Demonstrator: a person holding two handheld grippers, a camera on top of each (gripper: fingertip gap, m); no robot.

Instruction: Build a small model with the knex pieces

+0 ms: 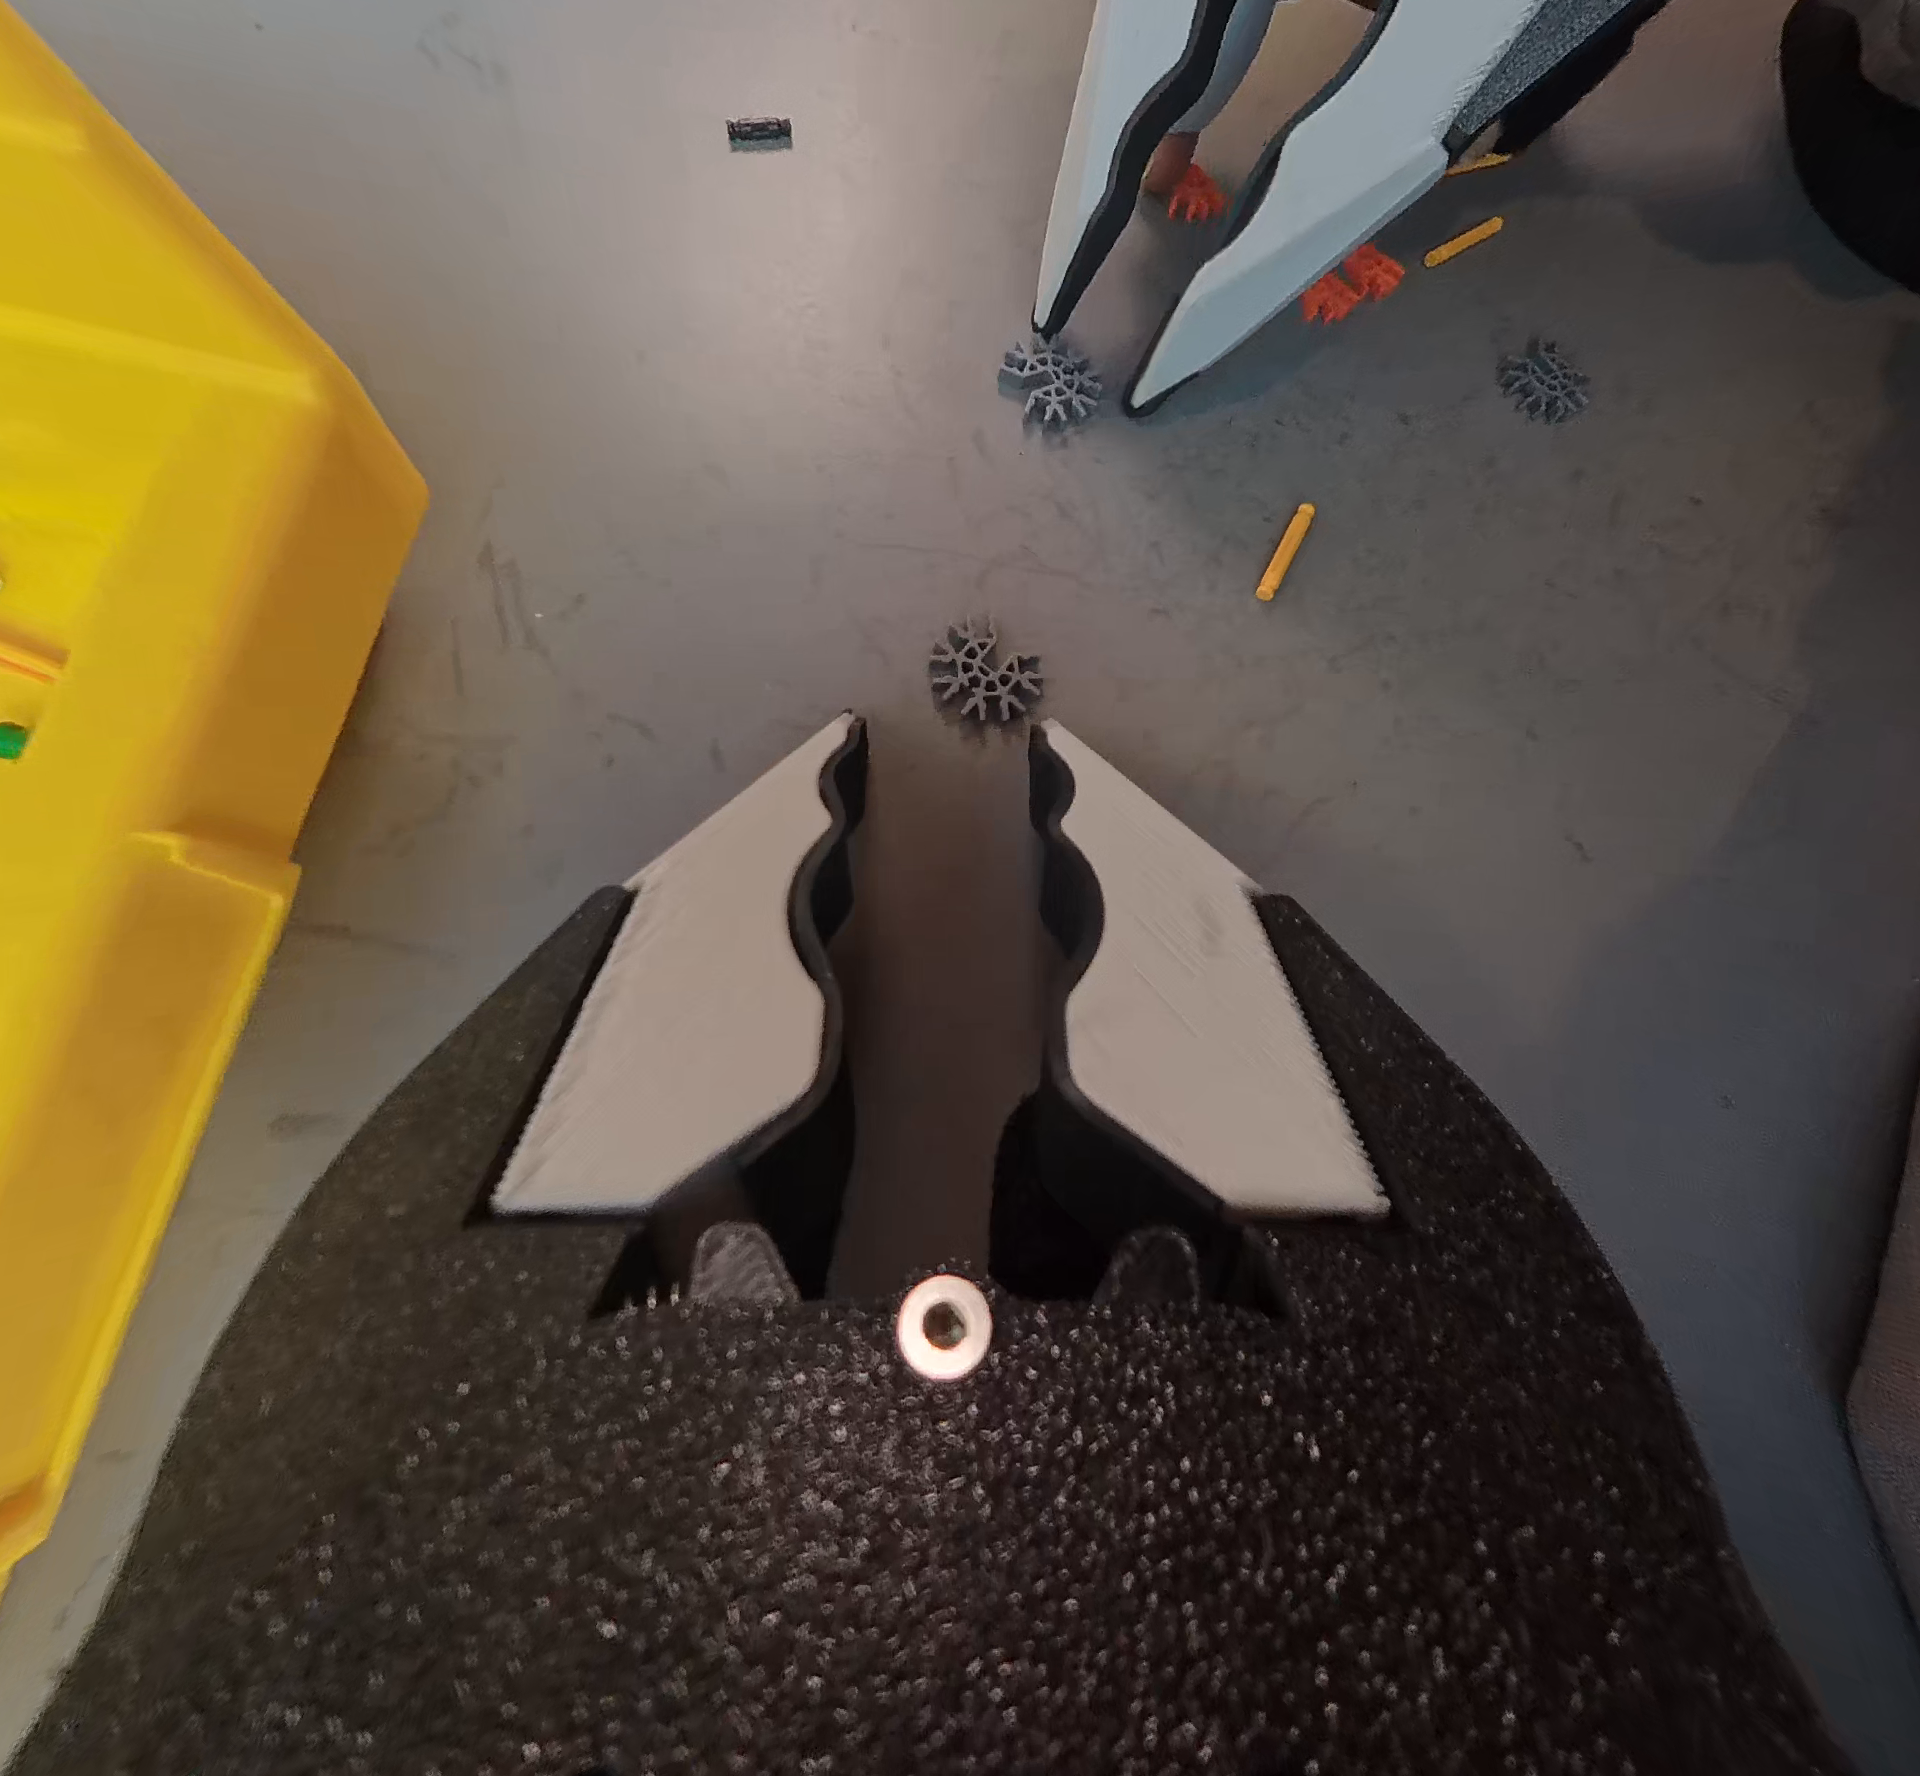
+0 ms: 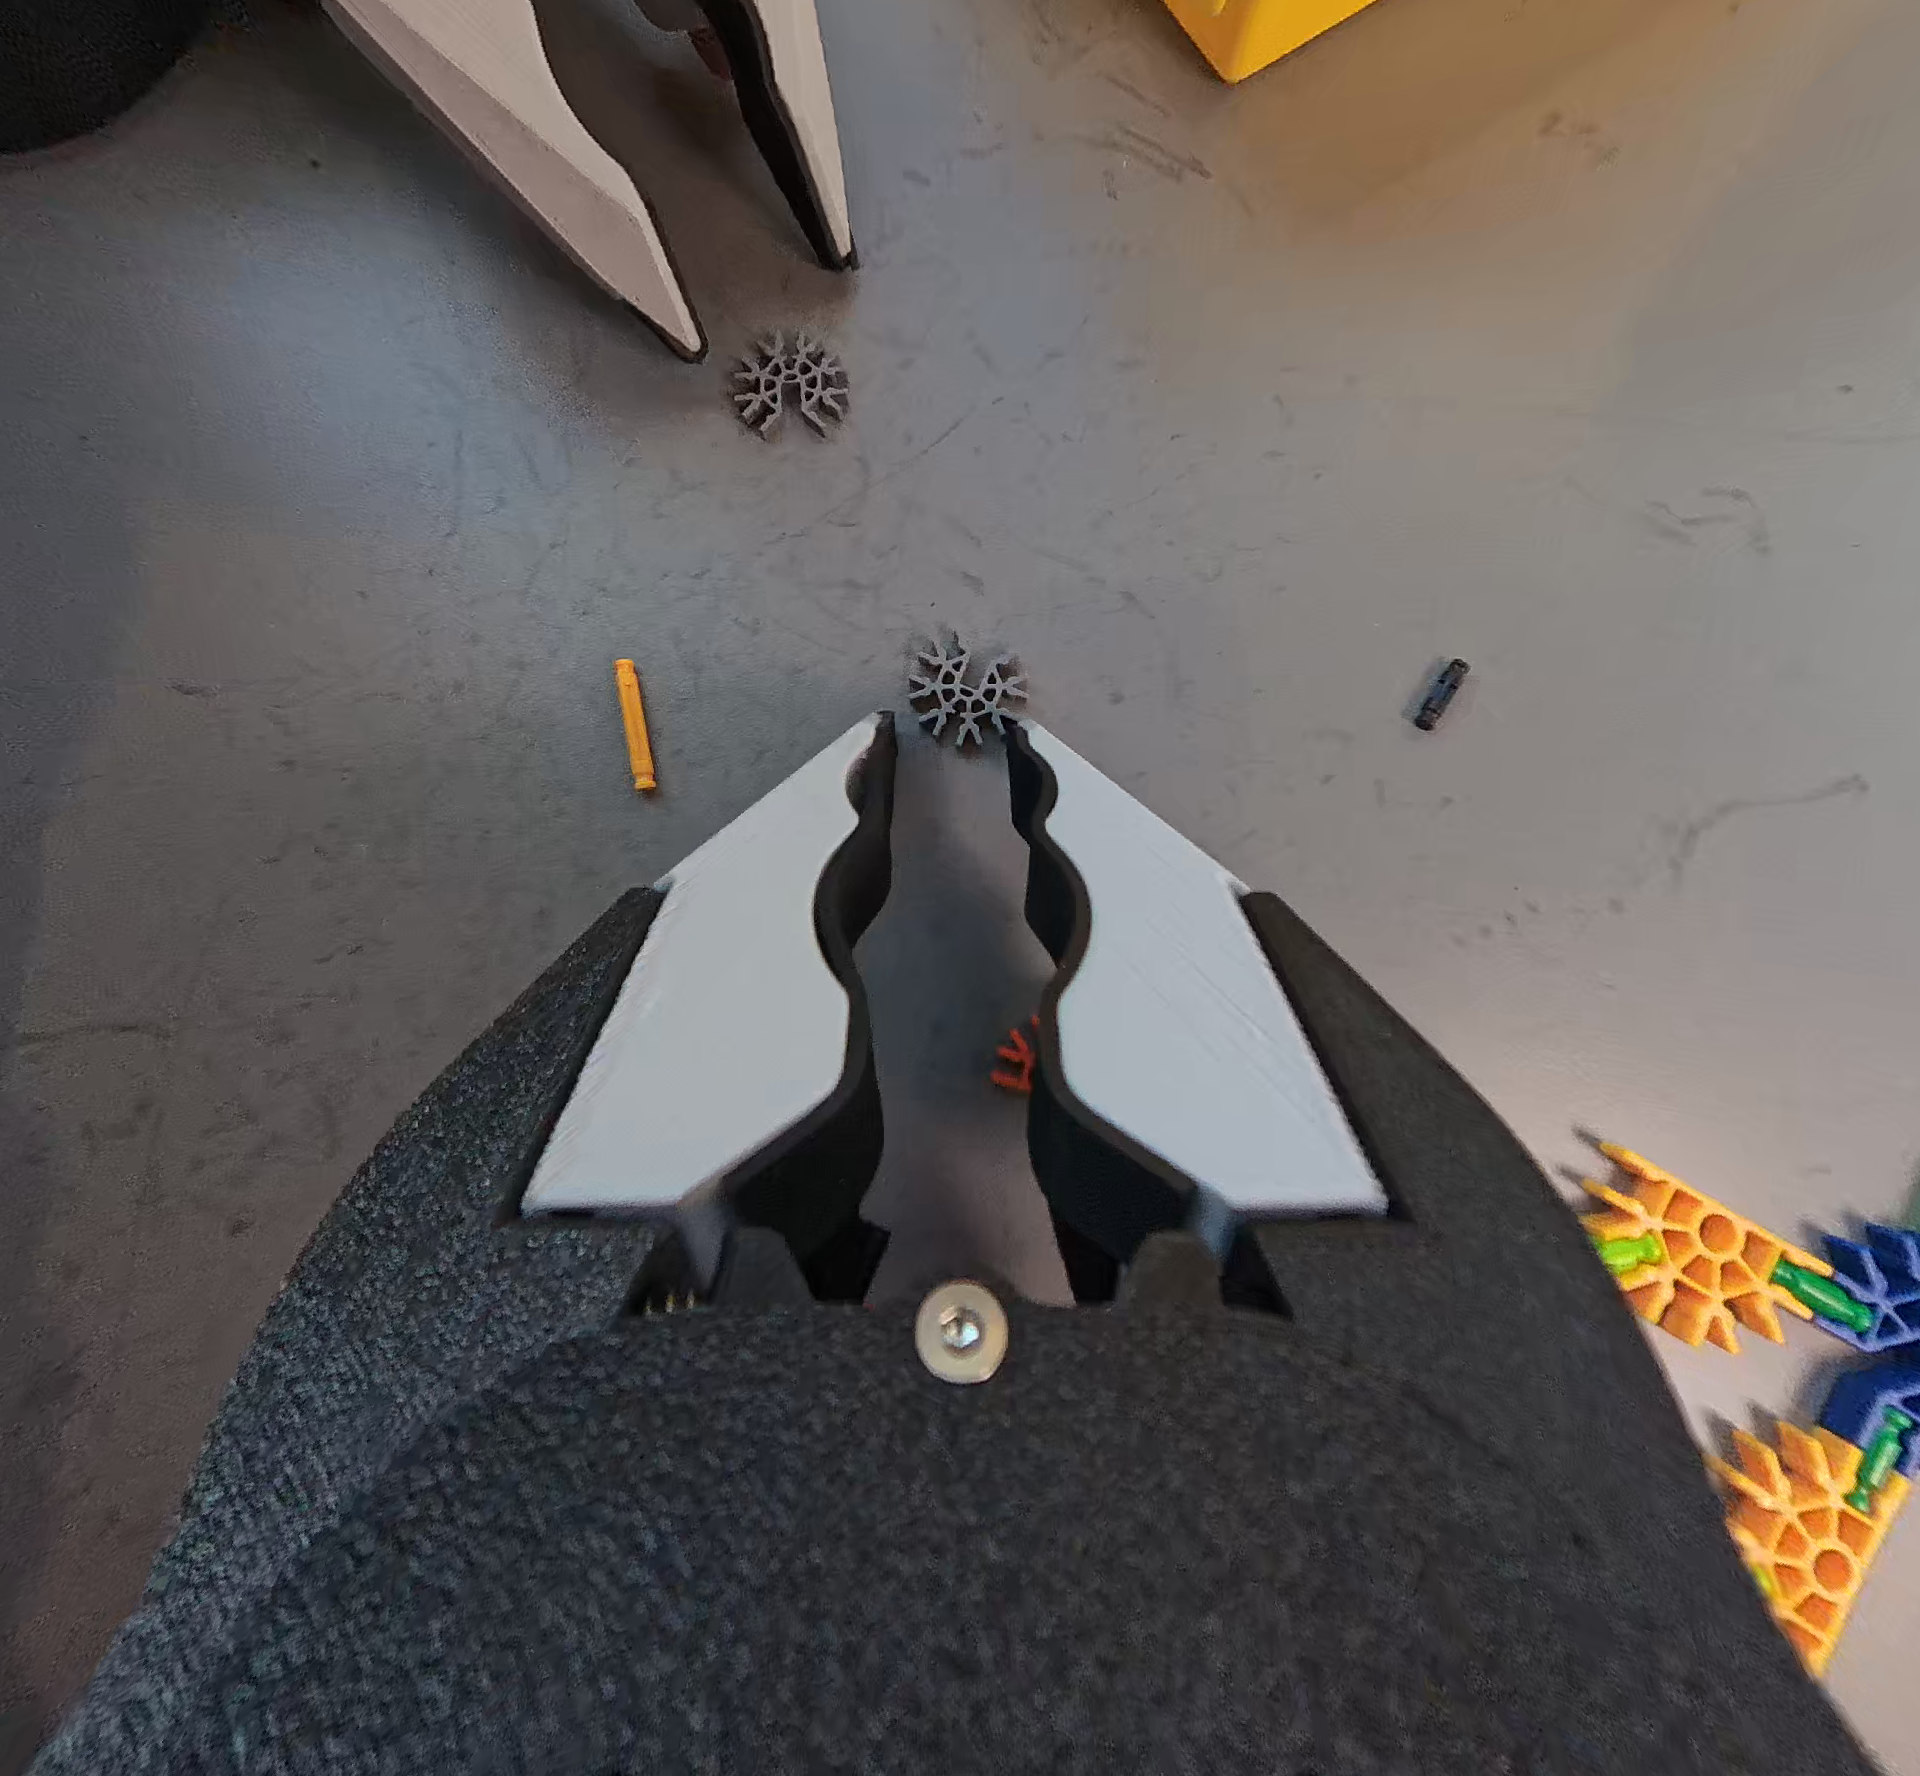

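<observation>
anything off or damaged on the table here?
Nothing damaged. Small parts lie scattered loose: grey connectors by the left gripper and right gripper, a yellow rod, a black clip. Yellow bin sits upright.

The left gripper [image 1: 948,734] and the right gripper [image 2: 951,724] both pointed down at the surface, fingers parted, tips facing each other
</observation>
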